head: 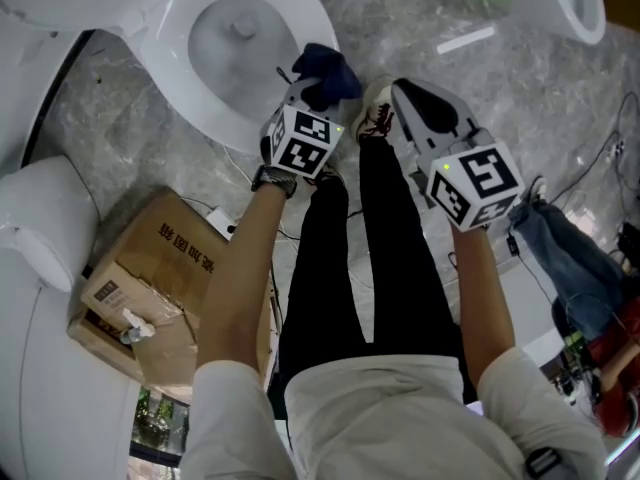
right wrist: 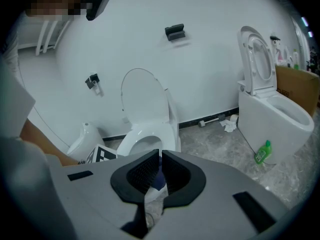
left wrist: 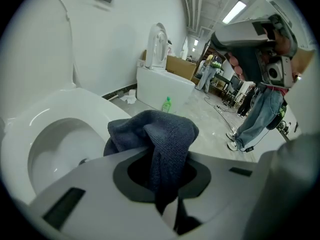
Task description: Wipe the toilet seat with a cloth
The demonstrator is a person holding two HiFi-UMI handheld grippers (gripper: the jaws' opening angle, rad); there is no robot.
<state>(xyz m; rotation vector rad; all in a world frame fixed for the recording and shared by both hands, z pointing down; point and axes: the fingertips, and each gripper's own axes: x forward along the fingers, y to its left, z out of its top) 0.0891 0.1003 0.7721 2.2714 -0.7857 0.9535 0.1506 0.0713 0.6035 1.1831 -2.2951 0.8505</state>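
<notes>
Wall bracket, gripper views only

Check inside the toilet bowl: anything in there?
Only the drain opening shows in the toilet bowl. The dark cloth in the left gripper hides a bit of the near rim.

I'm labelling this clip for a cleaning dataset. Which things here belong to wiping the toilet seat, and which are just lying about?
For the job: dark blue cloth, clamped in the left gripper; toilet seat.

Lying about: cardboard box, green bottle, crumpled paper on the floor, second toilet.
</notes>
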